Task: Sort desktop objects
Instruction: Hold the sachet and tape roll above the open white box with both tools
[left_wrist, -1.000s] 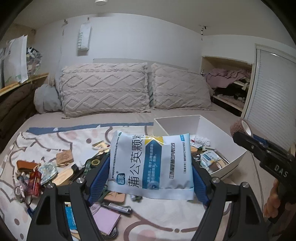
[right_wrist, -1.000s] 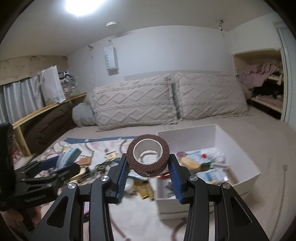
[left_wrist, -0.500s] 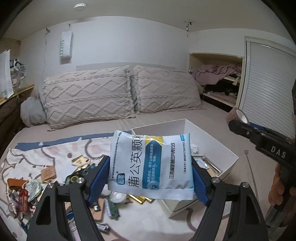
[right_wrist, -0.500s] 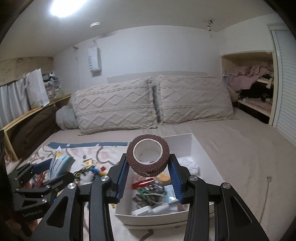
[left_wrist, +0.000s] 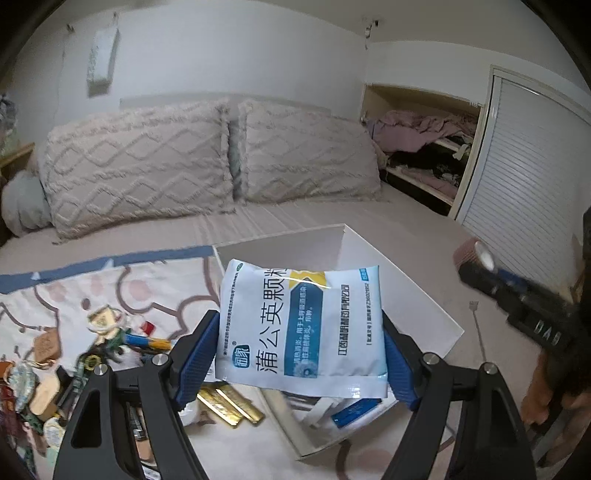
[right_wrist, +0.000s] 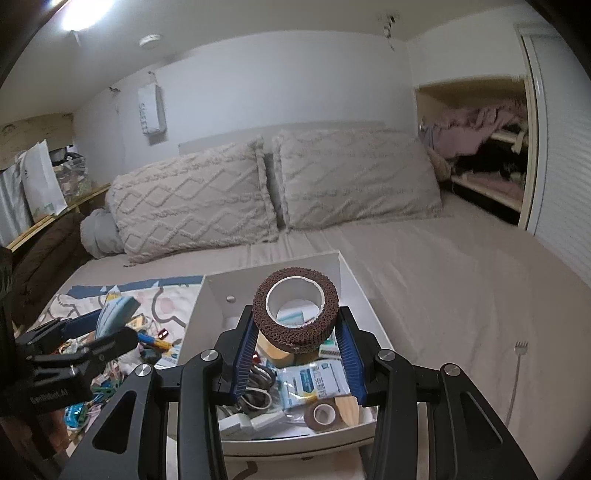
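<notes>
My left gripper (left_wrist: 299, 354) is shut on a white and blue medicine sachet (left_wrist: 301, 325) with Chinese print, held above the left rim of the white box (left_wrist: 417, 295). My right gripper (right_wrist: 295, 339) is shut on a brown bandage roll (right_wrist: 295, 314) with a white core, held over the white box (right_wrist: 207, 306). The box holds sachets, a smaller tape roll (right_wrist: 323, 413) and other small items. The right gripper with its roll also shows at the right of the left wrist view (left_wrist: 476, 258). The left gripper with the sachet shows at the left of the right wrist view (right_wrist: 110, 317).
The box sits on a bed with two knitted pillows (left_wrist: 147, 166) at the back. Several small loose items (left_wrist: 92, 350) lie on a patterned cloth (left_wrist: 74, 288) left of the box. Gold bars (left_wrist: 229, 402) lie beside it. A cable end (right_wrist: 521, 347) lies to the right.
Both grippers have moved right and forward toward the white box. The right gripper with the roll now hangs over the box's inside, and the left with the sachet has reached its left rim.
</notes>
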